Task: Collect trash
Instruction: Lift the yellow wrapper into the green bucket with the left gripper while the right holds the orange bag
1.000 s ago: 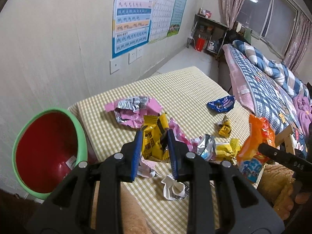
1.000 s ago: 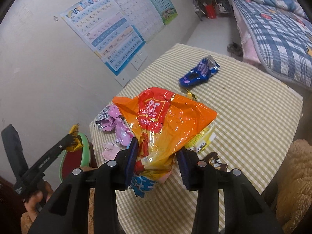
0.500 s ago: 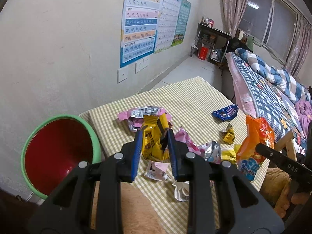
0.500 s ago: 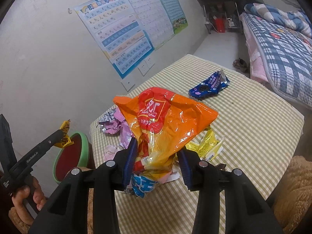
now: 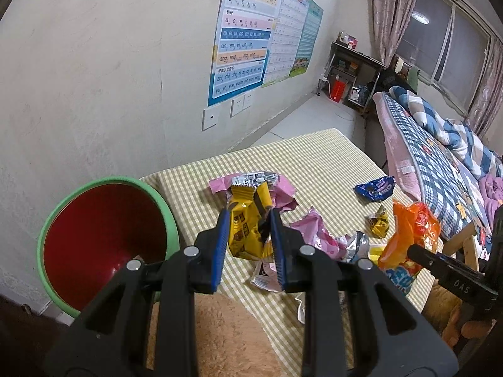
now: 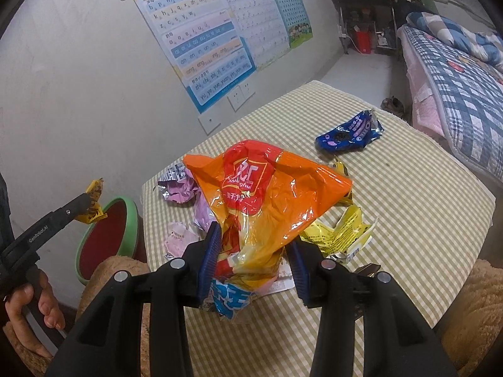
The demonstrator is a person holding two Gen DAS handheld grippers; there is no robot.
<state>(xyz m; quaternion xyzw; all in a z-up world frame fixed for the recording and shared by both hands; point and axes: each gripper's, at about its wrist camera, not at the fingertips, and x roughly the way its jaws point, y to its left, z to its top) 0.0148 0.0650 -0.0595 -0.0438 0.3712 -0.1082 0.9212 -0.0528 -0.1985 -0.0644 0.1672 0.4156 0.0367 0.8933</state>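
Note:
My left gripper [image 5: 248,220] is shut on a yellow snack wrapper [image 5: 246,229] and holds it above the checked table [image 5: 314,163], just right of the green bin with a red inside [image 5: 97,232]. In the right wrist view the left gripper [image 6: 91,202] hangs over the bin [image 6: 107,235] with the yellow wrapper [image 6: 91,210] in its tips. My right gripper [image 6: 251,251] is shut on a large orange snack bag [image 6: 267,194], lifted off the table [image 6: 424,194]. The same orange bag [image 5: 408,238] shows at the right of the left wrist view.
Loose trash lies on the table: pink wrappers [image 5: 283,191], a blue cookie wrapper [image 6: 349,132], a yellow packet [image 6: 342,232], a small yellow wrapper [image 5: 378,223]. A bed [image 5: 440,144] stands on the right, a wall with posters [image 5: 245,34] behind. A hand [image 6: 28,308] holds the left tool.
My left gripper carried the yellow wrapper left, closer to the bin. The right gripper drifted with the orange bag still in it, and more of the table's trash shows beneath.

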